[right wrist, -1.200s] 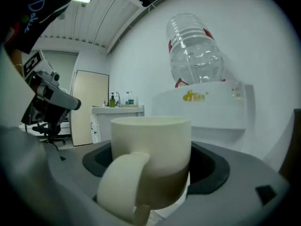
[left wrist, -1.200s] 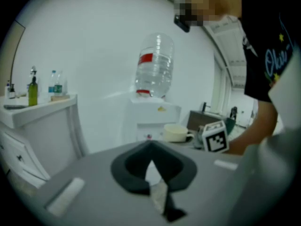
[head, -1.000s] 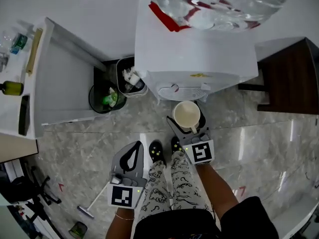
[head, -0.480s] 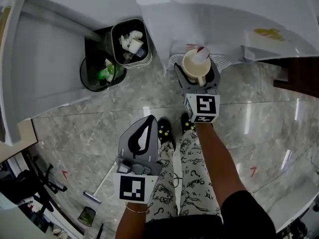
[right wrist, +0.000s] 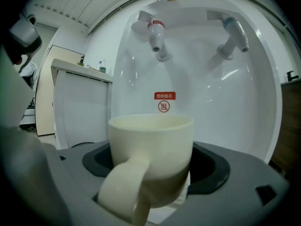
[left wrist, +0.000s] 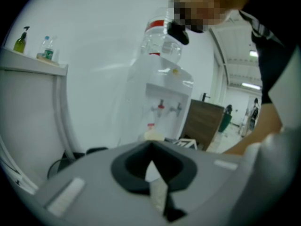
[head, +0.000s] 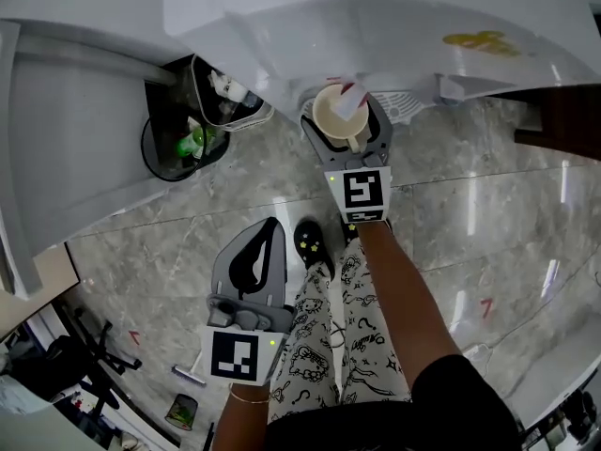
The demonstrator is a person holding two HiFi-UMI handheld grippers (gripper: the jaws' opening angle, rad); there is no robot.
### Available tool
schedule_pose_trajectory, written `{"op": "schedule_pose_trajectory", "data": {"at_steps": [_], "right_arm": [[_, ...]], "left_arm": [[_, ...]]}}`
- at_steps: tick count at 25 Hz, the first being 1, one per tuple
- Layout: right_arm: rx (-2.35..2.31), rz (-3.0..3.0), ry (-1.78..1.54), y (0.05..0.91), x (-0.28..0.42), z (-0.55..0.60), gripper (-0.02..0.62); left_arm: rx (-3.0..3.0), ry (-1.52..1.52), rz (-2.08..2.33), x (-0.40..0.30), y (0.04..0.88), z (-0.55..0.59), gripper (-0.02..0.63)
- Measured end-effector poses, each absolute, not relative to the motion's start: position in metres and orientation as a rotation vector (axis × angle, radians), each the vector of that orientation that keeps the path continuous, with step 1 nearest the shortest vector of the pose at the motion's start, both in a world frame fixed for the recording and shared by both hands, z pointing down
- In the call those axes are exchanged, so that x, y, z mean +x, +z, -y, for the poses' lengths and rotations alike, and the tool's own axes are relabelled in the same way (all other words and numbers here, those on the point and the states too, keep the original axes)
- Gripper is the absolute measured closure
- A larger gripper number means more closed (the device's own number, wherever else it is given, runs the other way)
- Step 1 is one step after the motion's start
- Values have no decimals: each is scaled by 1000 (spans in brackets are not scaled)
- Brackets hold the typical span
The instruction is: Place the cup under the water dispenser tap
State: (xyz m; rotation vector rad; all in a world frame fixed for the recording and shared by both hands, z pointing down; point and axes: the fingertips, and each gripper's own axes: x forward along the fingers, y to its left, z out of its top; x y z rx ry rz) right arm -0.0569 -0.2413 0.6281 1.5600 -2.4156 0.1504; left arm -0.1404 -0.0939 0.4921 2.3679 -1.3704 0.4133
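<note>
A cream cup (head: 333, 114) with a handle sits between the jaws of my right gripper (head: 343, 111), which is shut on it. In the right gripper view the cup (right wrist: 151, 157) stands upright inside the white water dispenser's (head: 394, 26) alcove. The red tap (right wrist: 156, 33) is above it and slightly behind; the blue tap (right wrist: 233, 32) is up to the right. The drip tray (head: 406, 107) shows just right of the cup. My left gripper (head: 271, 226) hangs low beside the person's legs, shut with nothing in it. Its own view shows the dispenser (left wrist: 162, 102) farther off.
A black round bin (head: 174, 148) and a grey bin (head: 228, 97) full of rubbish stand left of the dispenser. A white cabinet (head: 66, 148) is beyond them, and a dark wooden cabinet (head: 575, 111) is on the right. The person's shoes (head: 315, 245) stand on marble floor.
My right gripper has carried the cup forward, from in front of the dispenser into the alcove below the red tap. The left gripper has stayed shut near the legs.
</note>
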Motion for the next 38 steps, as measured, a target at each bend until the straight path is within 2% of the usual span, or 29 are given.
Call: {"op": "schedule_pose_trajectory", "data": {"at_steps": [15, 29, 38], "right_arm": [[1454, 2448, 231, 631, -55, 237, 186], [1409, 2474, 319, 630, -52, 236, 152], [1542, 2544, 125, 552, -32, 194, 152]], "left_arm": [[2303, 325, 1363, -133, 488, 101, 609], [2295, 329, 1344, -124, 490, 99, 609], [2325, 306, 1399, -131, 469, 103, 609]]}}
